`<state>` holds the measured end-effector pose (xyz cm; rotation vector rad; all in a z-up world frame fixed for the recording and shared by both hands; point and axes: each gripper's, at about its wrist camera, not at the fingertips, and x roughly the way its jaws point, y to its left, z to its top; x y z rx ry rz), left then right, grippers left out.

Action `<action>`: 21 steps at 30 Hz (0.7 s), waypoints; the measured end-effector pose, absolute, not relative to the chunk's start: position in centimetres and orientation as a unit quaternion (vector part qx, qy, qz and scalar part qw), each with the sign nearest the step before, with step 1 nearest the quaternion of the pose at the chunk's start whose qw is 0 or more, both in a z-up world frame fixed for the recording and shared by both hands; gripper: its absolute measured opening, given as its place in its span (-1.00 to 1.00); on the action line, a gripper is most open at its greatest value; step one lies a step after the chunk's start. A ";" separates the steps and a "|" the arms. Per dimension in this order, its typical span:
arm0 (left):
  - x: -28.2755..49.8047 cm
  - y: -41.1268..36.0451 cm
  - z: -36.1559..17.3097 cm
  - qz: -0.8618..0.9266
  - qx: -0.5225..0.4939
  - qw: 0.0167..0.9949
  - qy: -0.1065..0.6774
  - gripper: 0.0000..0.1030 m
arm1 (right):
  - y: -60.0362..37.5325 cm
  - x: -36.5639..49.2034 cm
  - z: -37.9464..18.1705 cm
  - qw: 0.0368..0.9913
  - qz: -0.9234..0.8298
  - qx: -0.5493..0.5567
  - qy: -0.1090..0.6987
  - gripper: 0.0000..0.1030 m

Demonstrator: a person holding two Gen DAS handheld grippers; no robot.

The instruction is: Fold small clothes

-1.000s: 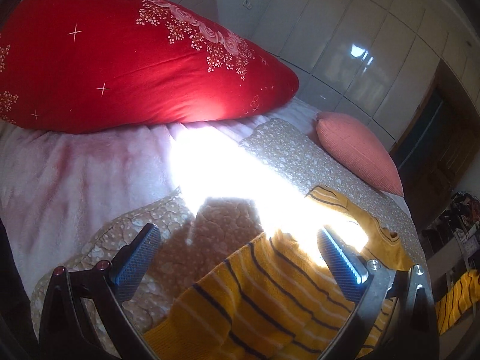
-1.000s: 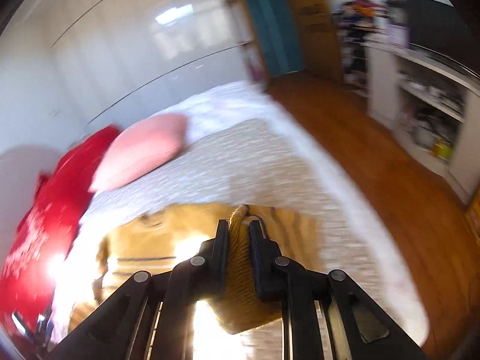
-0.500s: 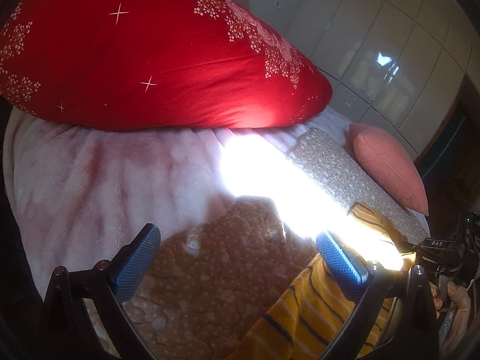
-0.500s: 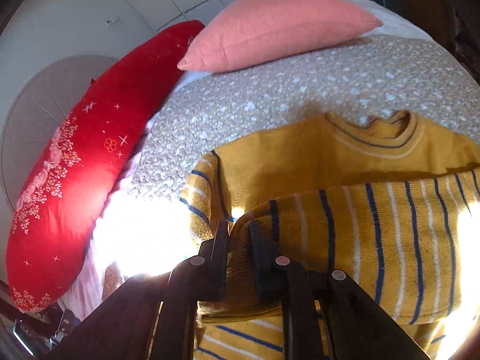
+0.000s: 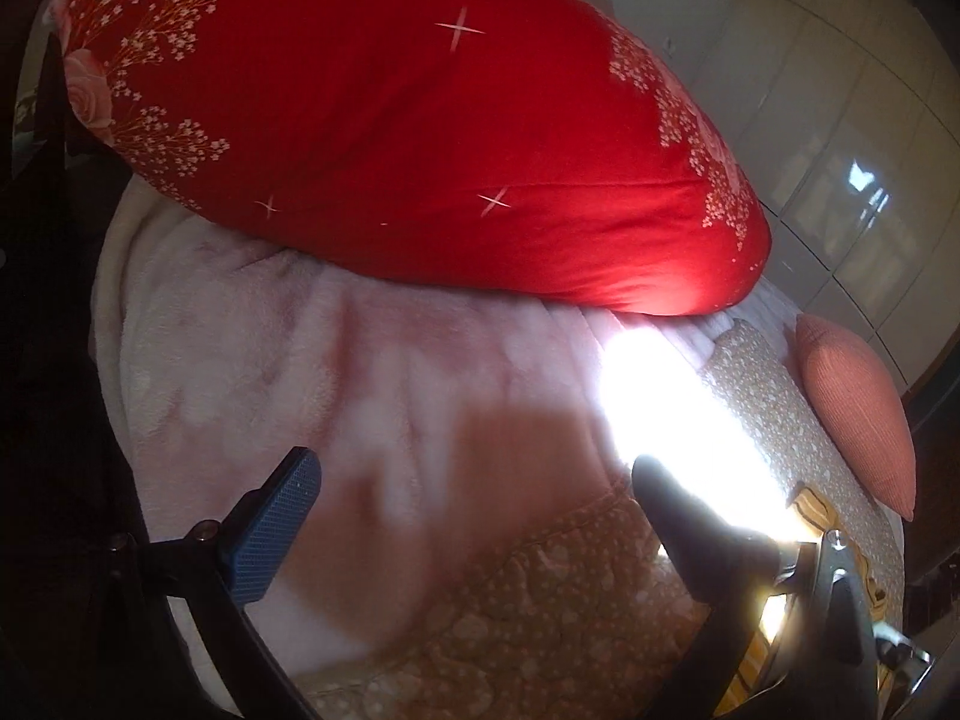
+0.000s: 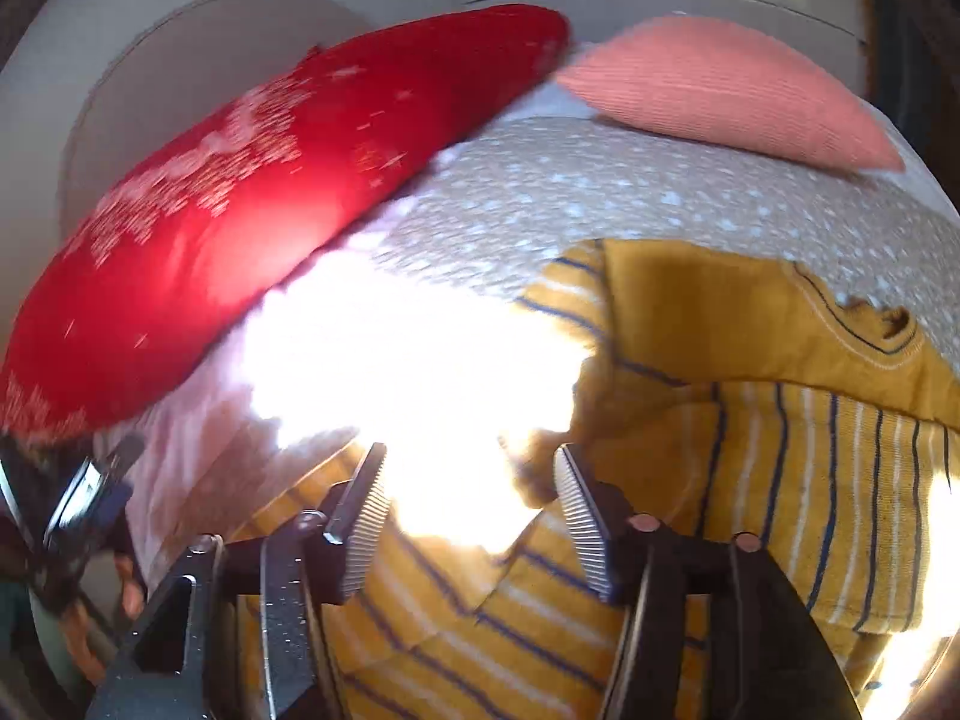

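Note:
A small yellow sweater with blue and white stripes [image 6: 750, 462] lies on the dotted bedspread [image 6: 600, 198], its sleeve laid across the body and its collar at the right. My right gripper [image 6: 471, 468] is open and empty just above the sweater's left part, in a patch of bright sunlight. My left gripper [image 5: 474, 486] is open and empty over the pink blanket [image 5: 300, 372], left of the sweater. Only a yellow sliver of the sweater [image 5: 816, 510] shows at the lower right of the left wrist view.
A large red flowered pillow [image 5: 390, 138] lies at the head of the bed, also in the right wrist view [image 6: 240, 198]. A pink cushion [image 6: 720, 84] lies at the far side. White wardrobe doors [image 5: 840, 120] stand beyond the bed.
My right gripper has opened and let go of the sweater sleeve, which now lies across the body. My left gripper has swung left, away from the sweater, still open.

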<state>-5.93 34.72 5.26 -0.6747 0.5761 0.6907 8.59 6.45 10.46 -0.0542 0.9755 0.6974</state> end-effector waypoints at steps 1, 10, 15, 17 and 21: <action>-6.4 35.3 5.1 0.340 -0.326 0.840 0.271 1.00 | 7.7 6.7 10.2 0.815 0.351 -0.051 0.458 0.50; -10.0 39.2 3.1 0.402 -0.380 0.791 0.260 1.00 | 15.7 -2.8 5.5 0.747 0.453 -0.168 0.456 0.50; -10.4 40.1 2.3 0.399 -0.410 0.777 0.262 1.00 | 18.2 -4.6 4.4 0.741 0.456 -0.243 0.428 0.50; -10.0 39.8 2.3 0.397 -0.406 0.779 0.265 1.00 | 18.8 -4.7 3.6 0.742 0.445 -0.272 0.422 0.45; -9.2 39.1 2.7 0.389 -0.390 0.790 0.269 1.00 | 18.6 -3.3 4.2 0.754 0.427 -0.246 0.434 -0.77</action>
